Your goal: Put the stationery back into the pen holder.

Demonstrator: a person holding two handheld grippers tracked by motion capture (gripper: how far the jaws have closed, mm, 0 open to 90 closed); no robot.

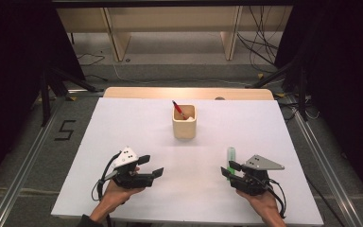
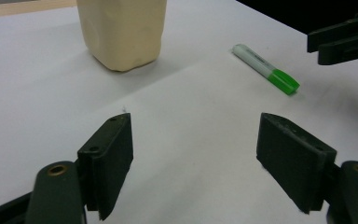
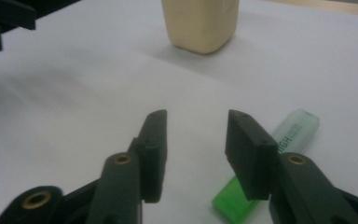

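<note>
At the left of the high view, the left hand-held gripper (image 1: 152, 166) is seen low over the white surface (image 1: 123, 127), held in a person's left hand (image 1: 118, 191), with its black jaws spread wide and pointing toward the middle. In the left gripper view nothing but bare white surface is seen between those jaws, and nothing is touched by them.

Farther back, near the middle of the surface, a cream-coloured, square-sided pen holder (image 1: 184, 124) is stood upright, and a red pen (image 1: 178, 109) is seen leaning inside it, its tip rising above the rim. The holder is well apart from both hand-held grippers.

To the right, a green highlighter with a translucent pale cap (image 1: 230, 158) is laid flat on the surface, its length running away from the person. The right hand-held gripper (image 1: 229, 169) is held at its near end by the person's right hand (image 1: 264, 203). In the right gripper view its jaws are set at a middling gap with bare surface between them, and the highlighter (image 3: 265, 168) is seen lying partly under and beside the right-hand jaw, not between the pads. Whether that jaw touches it cannot be told.
</note>
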